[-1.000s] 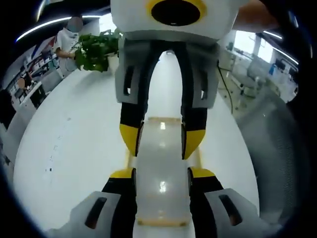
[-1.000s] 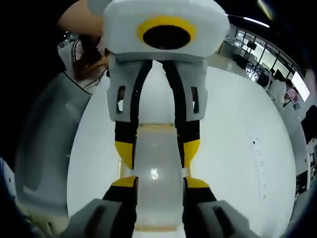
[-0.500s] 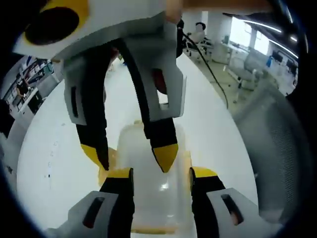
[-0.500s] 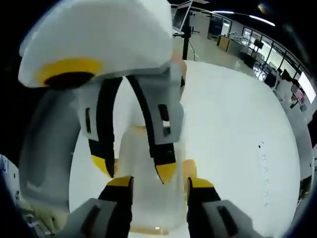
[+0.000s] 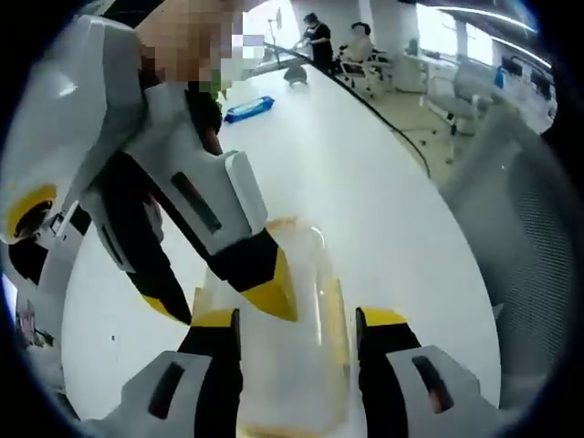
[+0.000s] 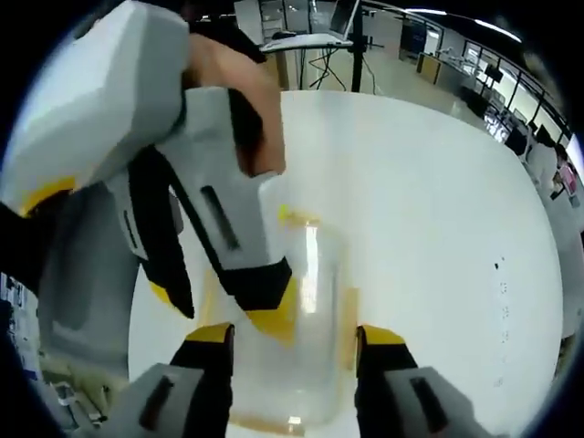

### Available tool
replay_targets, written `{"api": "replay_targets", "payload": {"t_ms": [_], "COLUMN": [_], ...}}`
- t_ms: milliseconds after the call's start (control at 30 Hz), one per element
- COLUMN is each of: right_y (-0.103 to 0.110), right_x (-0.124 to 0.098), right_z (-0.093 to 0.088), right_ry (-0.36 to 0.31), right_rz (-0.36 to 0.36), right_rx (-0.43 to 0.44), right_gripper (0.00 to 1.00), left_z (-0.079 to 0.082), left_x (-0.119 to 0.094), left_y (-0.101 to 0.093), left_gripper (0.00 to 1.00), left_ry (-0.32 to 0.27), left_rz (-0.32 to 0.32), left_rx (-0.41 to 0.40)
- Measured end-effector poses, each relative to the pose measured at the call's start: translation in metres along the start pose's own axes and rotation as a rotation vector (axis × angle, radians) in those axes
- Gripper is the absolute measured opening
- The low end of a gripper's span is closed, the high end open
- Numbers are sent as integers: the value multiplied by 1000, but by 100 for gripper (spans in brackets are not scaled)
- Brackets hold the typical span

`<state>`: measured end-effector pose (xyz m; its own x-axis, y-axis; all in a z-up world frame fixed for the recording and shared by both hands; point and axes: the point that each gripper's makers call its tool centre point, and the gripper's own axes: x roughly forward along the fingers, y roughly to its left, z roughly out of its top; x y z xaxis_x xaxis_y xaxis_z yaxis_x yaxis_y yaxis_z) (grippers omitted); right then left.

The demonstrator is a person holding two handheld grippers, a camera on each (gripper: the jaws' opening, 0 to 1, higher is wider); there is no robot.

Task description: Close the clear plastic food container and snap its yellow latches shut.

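Observation:
The clear plastic container (image 5: 306, 365) lies on the white table (image 5: 365, 173), its lid resting on top. A yellow latch (image 5: 338, 315) runs along its side, and I cannot tell whether it is snapped. My left gripper (image 5: 298, 318) is open, its jaws straddling the container's near end. My right gripper (image 5: 221, 306) comes in tilted from the left, with its yellow fingertips (image 5: 269, 294) down on the lid. In the right gripper view the container (image 6: 315, 292) sits between the open jaws of my right gripper (image 6: 297, 334). There my left gripper (image 6: 222, 308) leans in, held by a hand (image 6: 242, 87).
A blue pack (image 5: 248, 109) lies far back on the table. People sit at desks beyond it (image 5: 318, 36). A grey mesh chair (image 5: 516, 192) stands off the table's right edge. Bare tabletop (image 6: 438, 237) stretches to the right of the container.
Both views have swung and tilted. Each opposite gripper, straight ahead a second ago, now leans in from the left with its tips on the lid. The container stays between the jaws.

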<state>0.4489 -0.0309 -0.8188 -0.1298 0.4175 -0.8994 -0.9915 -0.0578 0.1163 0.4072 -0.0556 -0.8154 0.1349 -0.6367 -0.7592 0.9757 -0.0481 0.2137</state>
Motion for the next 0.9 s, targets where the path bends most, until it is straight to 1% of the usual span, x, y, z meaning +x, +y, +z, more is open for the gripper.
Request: {"api": "replay_targets", "payload": {"t_ms": [33,100,267,367,433,500,567,600,733,800,833,900], "right_y": [0,-1,-2,2,6,13,14,16,20,22,23,30], "right_x": [0,0,2,4,7,12,13,13,16,17,17,17], "right_z": [0,-1,0,4,5,8,9,9,11,11,11,9], "right_ry": [-4,-4,-1,1,7,17,23,37,84,103,108,131], "right_rz": [9,25,46,66,84,120,120,126,131,127,126,131], "right_rx": [11,37,65,76,78,87,83,69,70,75,80,71], "right_gripper": [53,53,51,47,47,48,48,48,49,50,50,51], "left_z": [0,1,-1,-1,-1,-2,-3,-3,-4,-4,-4,-2], "left_x": [0,2,2,0,-1,-4,-5,-5,-5,-5,-5,-5], "left_y": [5,2,1,-5,-9,-14,-14,-16,-17,-17,-18,-24], "left_gripper": [44,45,44,43,41,40,40,39,38,38,38,38], "left_ry": [-1,-2,7,-3,-7,-8,-8,-6,9,27,39,34], "left_rz": [32,22,48,56,55,59,69,72,71,80,86,85], "left_rx": [23,7,32,10,14,5,-1,-8,-21,-34,-62,-53]}}
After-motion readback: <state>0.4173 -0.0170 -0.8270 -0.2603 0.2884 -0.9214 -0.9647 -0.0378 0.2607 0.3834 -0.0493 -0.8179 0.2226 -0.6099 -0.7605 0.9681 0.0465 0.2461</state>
